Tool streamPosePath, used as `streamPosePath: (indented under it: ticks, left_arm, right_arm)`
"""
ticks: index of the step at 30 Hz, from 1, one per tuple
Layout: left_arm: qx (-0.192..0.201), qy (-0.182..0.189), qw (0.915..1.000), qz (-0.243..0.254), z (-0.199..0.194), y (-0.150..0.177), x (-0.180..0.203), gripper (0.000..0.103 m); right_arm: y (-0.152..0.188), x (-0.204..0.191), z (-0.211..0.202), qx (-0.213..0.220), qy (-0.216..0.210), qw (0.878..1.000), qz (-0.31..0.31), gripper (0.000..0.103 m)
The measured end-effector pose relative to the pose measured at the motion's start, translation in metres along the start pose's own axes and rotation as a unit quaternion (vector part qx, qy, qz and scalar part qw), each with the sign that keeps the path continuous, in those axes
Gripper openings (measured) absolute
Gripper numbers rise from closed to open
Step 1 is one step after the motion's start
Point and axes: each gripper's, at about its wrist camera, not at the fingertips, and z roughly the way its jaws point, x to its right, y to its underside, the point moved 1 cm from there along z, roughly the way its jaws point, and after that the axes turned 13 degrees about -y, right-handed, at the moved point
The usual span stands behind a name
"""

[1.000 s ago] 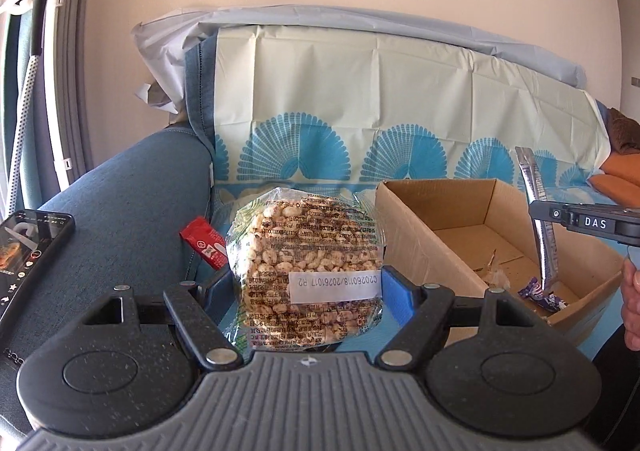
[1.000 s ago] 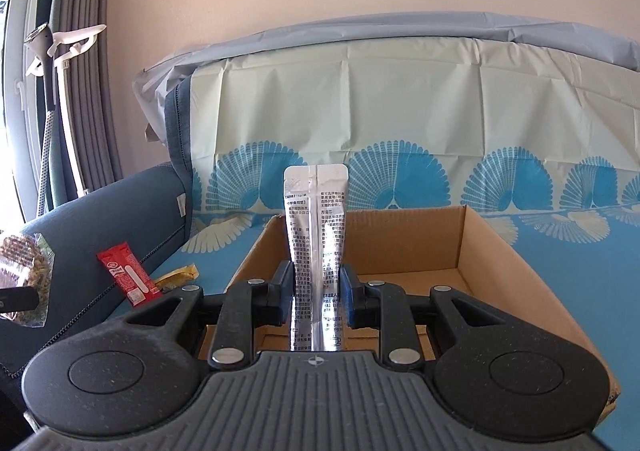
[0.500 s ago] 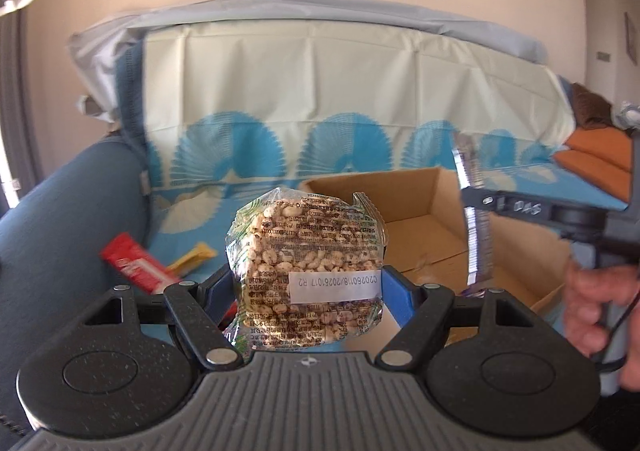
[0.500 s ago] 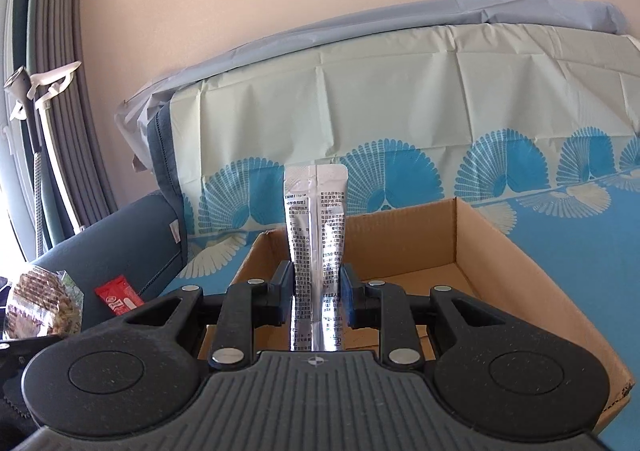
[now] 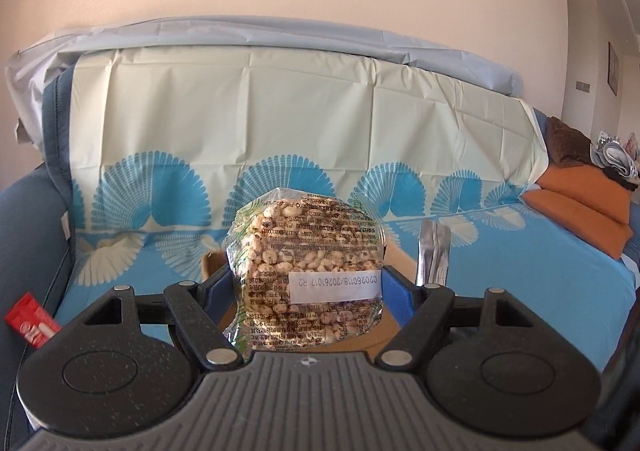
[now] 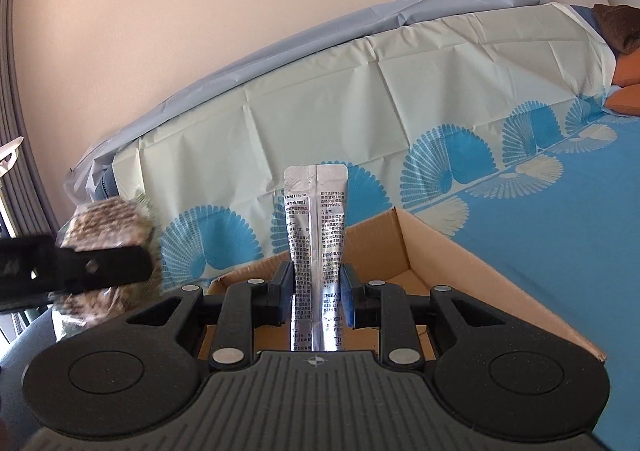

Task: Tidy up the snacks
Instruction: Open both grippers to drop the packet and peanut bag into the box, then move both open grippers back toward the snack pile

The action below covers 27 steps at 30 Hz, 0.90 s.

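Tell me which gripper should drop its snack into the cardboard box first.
Right, probably. The right gripper, shut on the silver sachet, already looks to be over the cardboard box opening. The left gripper holds the puffed-grain bag with the box mostly hidden behind it, so its position is less certain.

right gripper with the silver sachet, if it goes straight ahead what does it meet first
Probably the far wall of the brown cardboard box that the right gripper points over, then the blue fan-patterned sofa cover; depth is unclear.

The puffed-snack bag hides most of the cardboard box; its own print is blurred.
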Motion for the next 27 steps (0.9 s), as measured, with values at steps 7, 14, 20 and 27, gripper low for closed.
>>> streamPosePath:
  ticks: [7, 14, 20, 27]
  left_arm:
    - [0.006, 0.018, 0.9998, -0.005, 0.011, -0.026, 0.022, 0.098]
    - [0.014, 0.004, 0.9997, -0.019, -0.020, 0.015, -0.007, 0.088]
    - [-0.020, -0.040, 0.9979, -0.048, -0.039, 0.053, -0.077, 0.063]
    - [-0.052, -0.095, 0.9937, -0.029, -0.035, 0.078, -0.158, 0.047]
  right_arm:
    - [0.002, 0.004, 0.004, -0.007, 0.034, 0.999, 0.009, 0.062]
    - [0.002, 0.000, 0.003, -0.003, 0.032, 0.999, -0.006, 0.068]
    - [0.005, -0.010, 0.003, -0.015, 0.028, 0.999, -0.029, 0.068]
    - [0.008, -0.024, 0.000, -0.028, 0.026, 0.997, -0.065, 0.070]
